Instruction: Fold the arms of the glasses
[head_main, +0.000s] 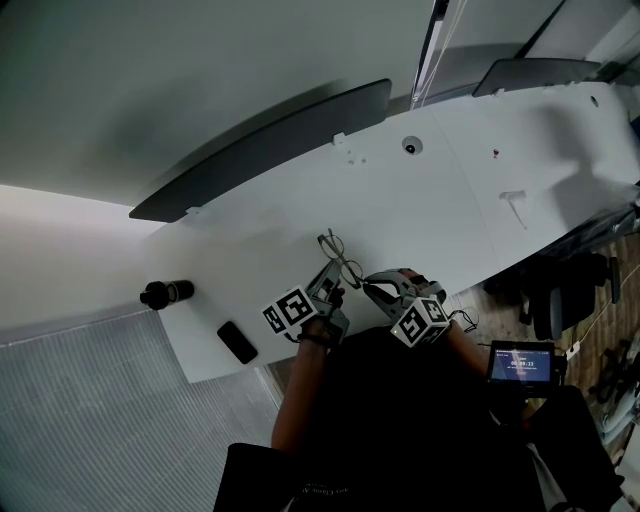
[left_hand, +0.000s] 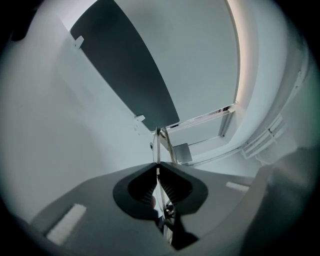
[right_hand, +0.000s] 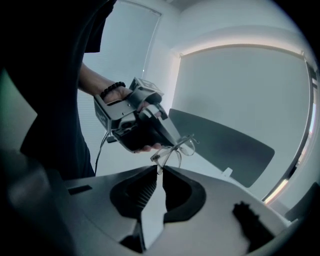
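Observation:
The thin-framed clear glasses (head_main: 340, 258) hang above the near edge of the white table (head_main: 430, 210), between my two grippers. In the head view my left gripper (head_main: 337, 288) is shut on them from the left. In the left gripper view its jaws pinch a thin part of the glasses (left_hand: 161, 140) that rises out of the left gripper (left_hand: 158, 167). In the right gripper view the lenses of the glasses (right_hand: 185, 146) stick out past the left gripper (right_hand: 172, 142). One arm slants down into the tips of my right gripper (right_hand: 160, 170), which closes on its end. In the head view the right gripper (head_main: 368, 288) sits just right of the left one.
A black phone (head_main: 237, 342) and a black cylinder (head_main: 166, 293) lie at the table's left end. A dark curved panel (head_main: 270, 150) runs along the far edge. To the right, on the floor, are an office chair (head_main: 565, 290) and a small lit screen (head_main: 520, 362).

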